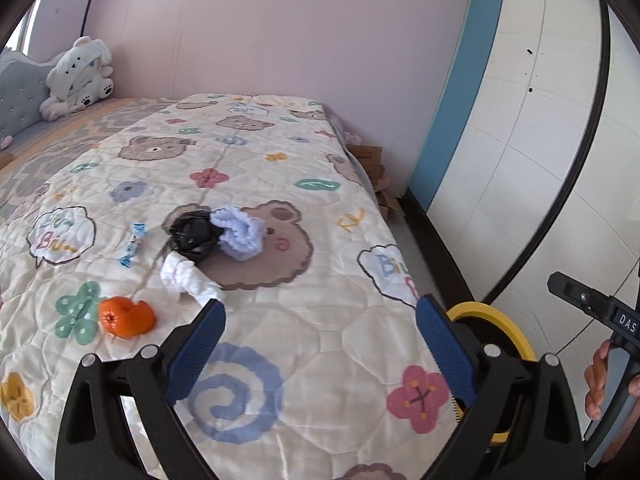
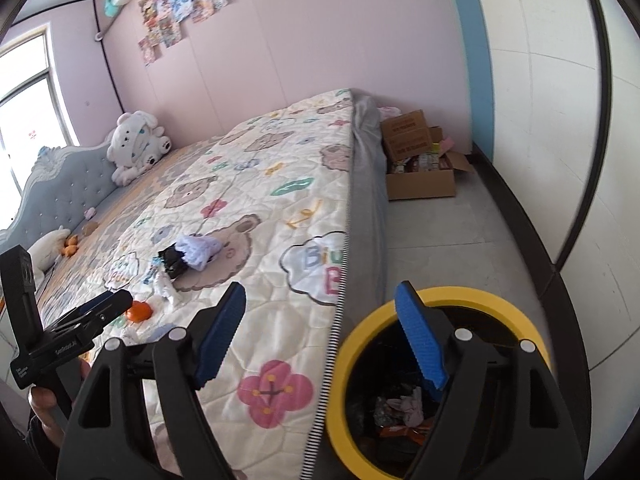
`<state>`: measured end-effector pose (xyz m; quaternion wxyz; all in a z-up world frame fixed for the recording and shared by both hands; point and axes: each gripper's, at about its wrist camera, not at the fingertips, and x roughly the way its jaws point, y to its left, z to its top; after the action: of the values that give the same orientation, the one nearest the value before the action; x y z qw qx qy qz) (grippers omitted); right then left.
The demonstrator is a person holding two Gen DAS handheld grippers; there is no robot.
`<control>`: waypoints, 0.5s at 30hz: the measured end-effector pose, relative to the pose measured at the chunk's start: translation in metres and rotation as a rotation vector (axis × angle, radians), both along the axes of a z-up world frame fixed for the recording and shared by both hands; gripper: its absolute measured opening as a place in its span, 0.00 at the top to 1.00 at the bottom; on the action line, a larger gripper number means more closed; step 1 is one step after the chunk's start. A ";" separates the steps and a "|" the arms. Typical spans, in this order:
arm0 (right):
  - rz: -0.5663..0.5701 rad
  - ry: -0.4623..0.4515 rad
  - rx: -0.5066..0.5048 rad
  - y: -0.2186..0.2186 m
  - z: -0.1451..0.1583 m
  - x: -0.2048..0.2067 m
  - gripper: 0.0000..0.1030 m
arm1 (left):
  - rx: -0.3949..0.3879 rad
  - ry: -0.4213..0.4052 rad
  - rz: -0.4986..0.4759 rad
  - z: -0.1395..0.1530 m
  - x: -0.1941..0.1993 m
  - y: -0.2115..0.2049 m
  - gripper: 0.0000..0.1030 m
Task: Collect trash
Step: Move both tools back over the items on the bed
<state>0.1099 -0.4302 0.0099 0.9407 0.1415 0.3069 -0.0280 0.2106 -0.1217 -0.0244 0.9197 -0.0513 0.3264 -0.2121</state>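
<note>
Trash lies on the bear-print quilt: a black crumpled bag, a pale purple fluffy wad, a white crumpled tissue, a blue-white candy wrapper and an orange peel. My left gripper is open and empty, just short of the tissue. My right gripper is open and empty, over the bed edge, beside the yellow-rimmed bin, which holds crumpled trash. The bin rim also shows in the left wrist view. The same trash pile and peel show in the right wrist view.
A white plush toy sits by the blue headboard. Cardboard boxes stand on the grey floor past the bed's foot. The pink wall runs behind the bed; white wardrobe doors are on the right.
</note>
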 end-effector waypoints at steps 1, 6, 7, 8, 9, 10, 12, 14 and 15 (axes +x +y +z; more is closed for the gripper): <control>0.012 -0.001 0.002 0.006 0.000 0.004 0.26 | 0.002 -0.001 0.014 -0.001 0.003 0.008 0.10; 0.072 0.002 0.003 0.035 -0.001 0.030 0.26 | 0.005 0.007 0.086 -0.005 0.014 0.045 0.10; 0.082 0.003 0.000 0.041 -0.002 0.035 0.26 | 0.005 0.009 0.100 -0.006 0.017 0.052 0.10; 0.095 0.005 -0.003 0.048 -0.002 0.041 0.26 | 0.005 0.011 0.111 -0.008 0.019 0.058 0.10; 0.108 0.009 -0.007 0.055 -0.003 0.047 0.26 | 0.007 0.014 0.126 -0.009 0.022 0.066 0.10; 0.116 0.013 -0.011 0.060 -0.004 0.052 0.26 | 0.008 0.016 0.136 -0.010 0.024 0.071 0.10; 0.140 0.020 -0.025 0.074 -0.006 0.063 0.26 | 0.012 0.019 0.159 -0.013 0.029 0.083 0.10; 0.159 0.029 -0.039 0.088 -0.009 0.075 0.26 | 0.012 0.024 0.179 -0.016 0.033 0.093 0.10; 0.168 0.034 -0.043 0.094 -0.010 0.081 0.26 | 0.011 0.030 0.188 -0.018 0.037 0.098 0.10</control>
<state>0.1908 -0.3365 -0.0005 0.9373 0.0944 0.3328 0.0421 0.2471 -0.0234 -0.0427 0.9309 -0.0799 0.3348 -0.1224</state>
